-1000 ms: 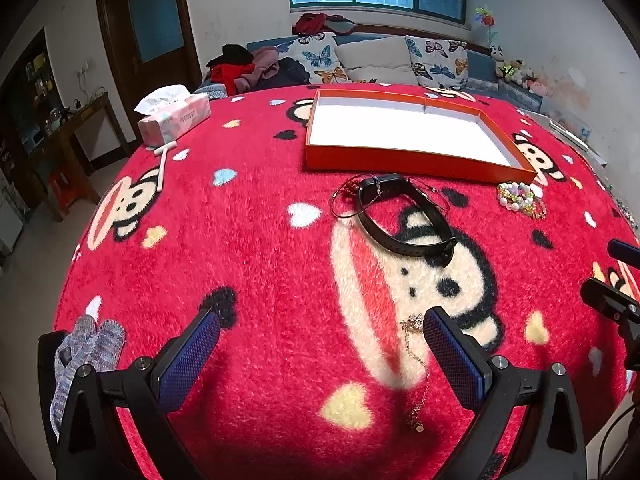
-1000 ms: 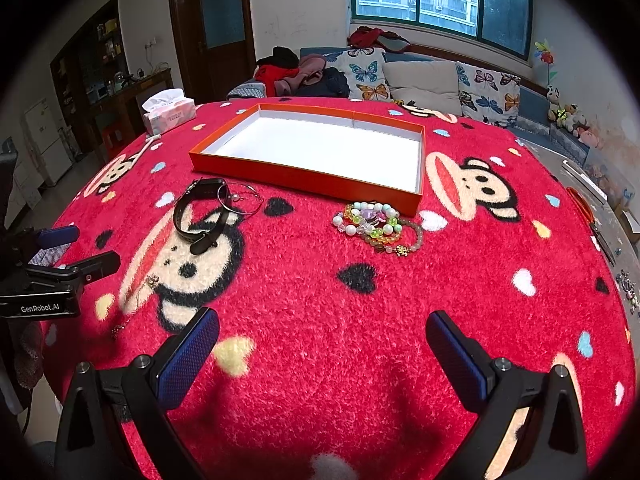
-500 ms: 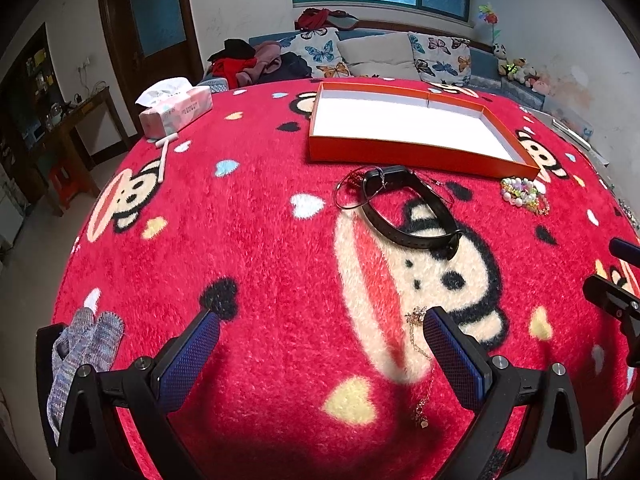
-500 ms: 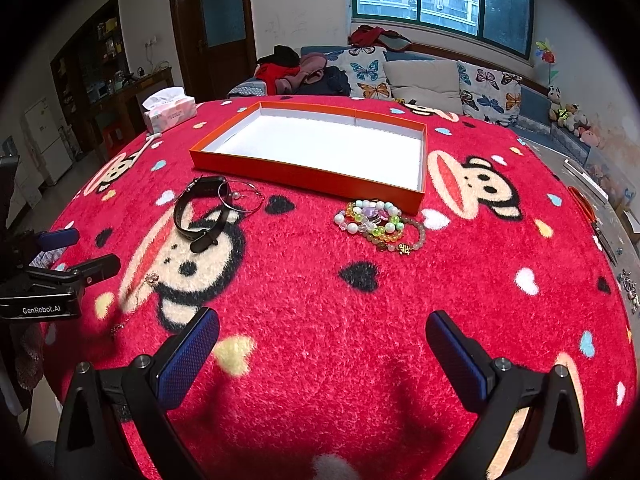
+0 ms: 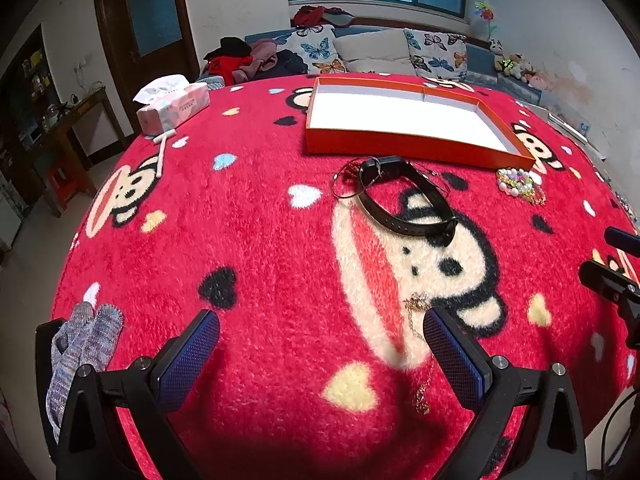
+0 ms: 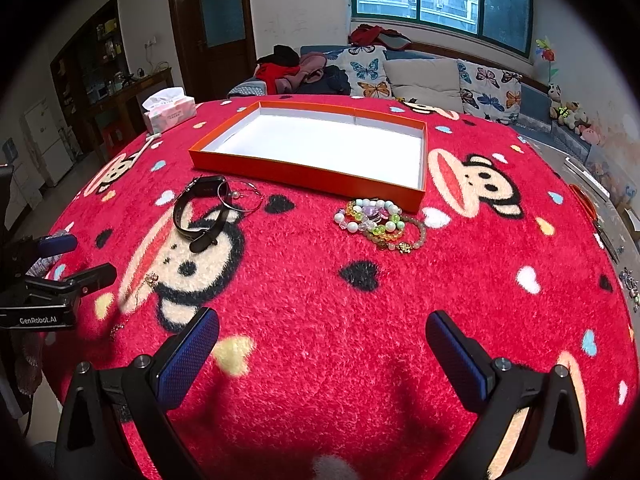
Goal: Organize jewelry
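Note:
An orange tray with a white inside (image 5: pixel 404 118) (image 6: pixel 320 144) lies at the far side of the red cartoon blanket. In front of it lie a black watch (image 5: pixel 404 204) (image 6: pixel 198 212), thin hoop bangles (image 5: pixel 348 180) (image 6: pixel 240 196) and a pile of bead bracelets (image 5: pixel 520 186) (image 6: pixel 378 222). A gold chain (image 5: pixel 418 344) (image 6: pixel 136 300) lies near my left gripper's right finger. My left gripper (image 5: pixel 320 344) is open and empty above the blanket. My right gripper (image 6: pixel 322 346) is open and empty, well short of the beads.
A pink tissue box (image 5: pixel 174 106) (image 6: pixel 170 110) and a white stick (image 5: pixel 162 152) lie at the far left. Knitted grey cloth (image 5: pixel 80 344) hangs at the near left edge. A sofa with butterfly pillows (image 6: pixel 424 76) stands behind the table.
The left wrist view has lifted and tilted a little, so the tray and watch sit slightly lower in frame. The right gripper has hardly moved. Both stay open.

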`<state>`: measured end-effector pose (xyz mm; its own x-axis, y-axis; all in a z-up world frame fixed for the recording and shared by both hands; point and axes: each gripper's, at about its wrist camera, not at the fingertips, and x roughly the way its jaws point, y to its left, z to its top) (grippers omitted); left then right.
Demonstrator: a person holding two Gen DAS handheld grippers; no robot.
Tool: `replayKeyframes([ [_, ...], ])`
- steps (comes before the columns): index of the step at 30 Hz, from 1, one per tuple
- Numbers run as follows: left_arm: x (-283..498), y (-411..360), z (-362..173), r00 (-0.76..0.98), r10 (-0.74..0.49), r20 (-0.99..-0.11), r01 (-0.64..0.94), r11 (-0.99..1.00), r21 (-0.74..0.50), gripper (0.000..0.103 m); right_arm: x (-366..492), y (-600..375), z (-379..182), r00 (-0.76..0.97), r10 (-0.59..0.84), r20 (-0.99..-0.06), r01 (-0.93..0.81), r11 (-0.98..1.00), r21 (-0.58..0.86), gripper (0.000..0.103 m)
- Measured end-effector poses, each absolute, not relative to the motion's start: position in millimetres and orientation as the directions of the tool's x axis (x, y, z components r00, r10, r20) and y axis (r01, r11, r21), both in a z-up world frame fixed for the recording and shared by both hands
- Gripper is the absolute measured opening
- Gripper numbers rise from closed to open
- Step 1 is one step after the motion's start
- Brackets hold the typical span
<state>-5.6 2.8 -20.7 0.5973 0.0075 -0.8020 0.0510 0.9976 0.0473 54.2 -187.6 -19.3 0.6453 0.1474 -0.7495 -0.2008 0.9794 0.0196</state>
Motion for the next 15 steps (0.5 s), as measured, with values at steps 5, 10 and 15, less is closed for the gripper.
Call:
replayKeyframes([
  [5,-10.1,2.1,-21.6,0.593,0.001,-0.805,0.059,0.997,0.044,0.103,52.0,-186.9,-20.0,0.643,0.15,-0.751,-0.203,0.979,0.022,0.103],
  [10,-17.0,-0.2,-19.3,0.596,-0.018,-0.803,0.074,0.997,0.033,0.103,52.3,-186.4,-20.1,0.643,0.149,-0.751,-0.204,0.979,0.02,0.103],
  [15,-24.4,-4.5,-17.1,0.6,-0.036,-0.799,0.1,0.995,0.03,0.103,51.2,-185.5,-19.4,0.644,0.151,-0.75,-0.205,0.978,0.02,0.103],
])
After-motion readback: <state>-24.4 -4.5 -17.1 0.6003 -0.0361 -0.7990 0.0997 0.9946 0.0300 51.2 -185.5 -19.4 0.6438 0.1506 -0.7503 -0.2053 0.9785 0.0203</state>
